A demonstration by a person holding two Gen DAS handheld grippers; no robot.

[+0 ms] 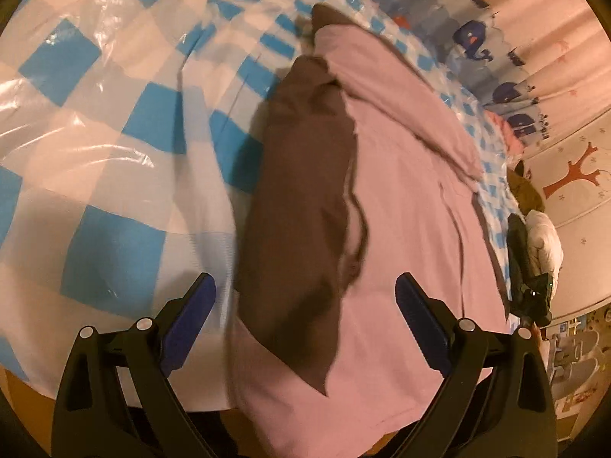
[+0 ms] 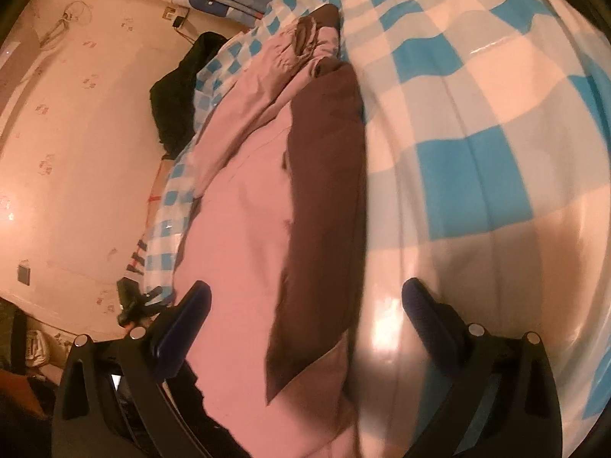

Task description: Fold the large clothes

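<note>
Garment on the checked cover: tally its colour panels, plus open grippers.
Pink panel: 1
Brown panel: 1
Open grippers: 2, the left gripper and the right gripper, neither holding cloth
Blue-and-white checked cover underneath: 1
Total: 5

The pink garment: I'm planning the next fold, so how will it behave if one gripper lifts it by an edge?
The pink garment is probably floppy: it lies in soft creases, so a lifted edge would likely sag. Its brown part would probably trail along. On the glossy checked cover it may slide. The left gripper and right gripper are both open.
</note>
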